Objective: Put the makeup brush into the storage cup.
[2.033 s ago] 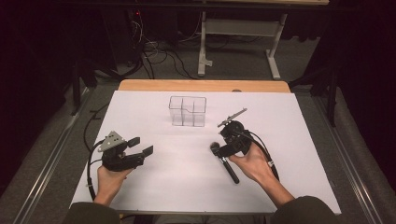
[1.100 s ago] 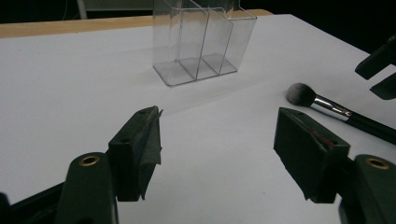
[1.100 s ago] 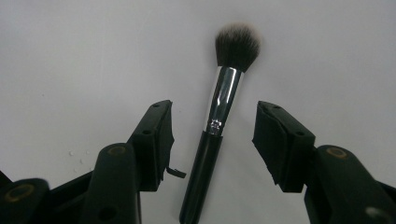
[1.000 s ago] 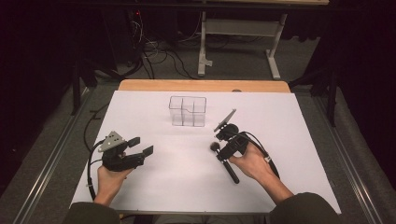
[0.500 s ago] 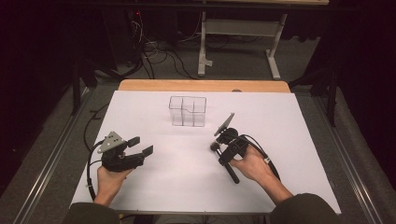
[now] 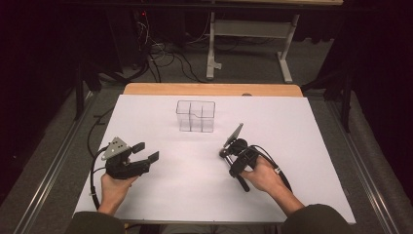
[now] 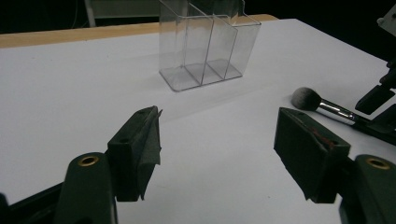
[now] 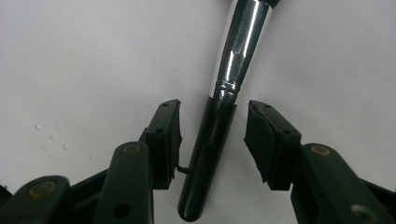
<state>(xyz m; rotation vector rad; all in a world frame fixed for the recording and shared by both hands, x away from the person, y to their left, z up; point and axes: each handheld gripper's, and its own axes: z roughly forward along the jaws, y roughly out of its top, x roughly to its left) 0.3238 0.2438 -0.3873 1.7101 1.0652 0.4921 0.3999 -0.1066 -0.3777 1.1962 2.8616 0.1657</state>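
A makeup brush (image 8: 238, 46) with a black handle and a silver ferrule lies on the white table sheet (image 6: 311, 126). My right gripper (image 8: 212, 109) points down over it, its jaws on either side of the handle. The jaws have just been closing, and a small gap still shows on each side. In the high view the right gripper (image 6: 229, 157) sits at the right of centre, over the brush (image 6: 242, 184). A clear compartment organizer (image 6: 196, 116) stands upright at the back middle. My left gripper (image 6: 146, 151) rests open near the left front, nothing between its fingers.
From the left gripper view (image 7: 219, 119) I see the organizer (image 7: 205, 46) ahead and the brush's fluffy head (image 7: 306, 98) at the right. A wooden table edge (image 6: 209, 89) runs behind the sheet. Cables and a metal stand lie on the floor beyond.
The right gripper has shifted slightly over the brush and tilted down, and its grey plate stands more upright. The left gripper has not moved.
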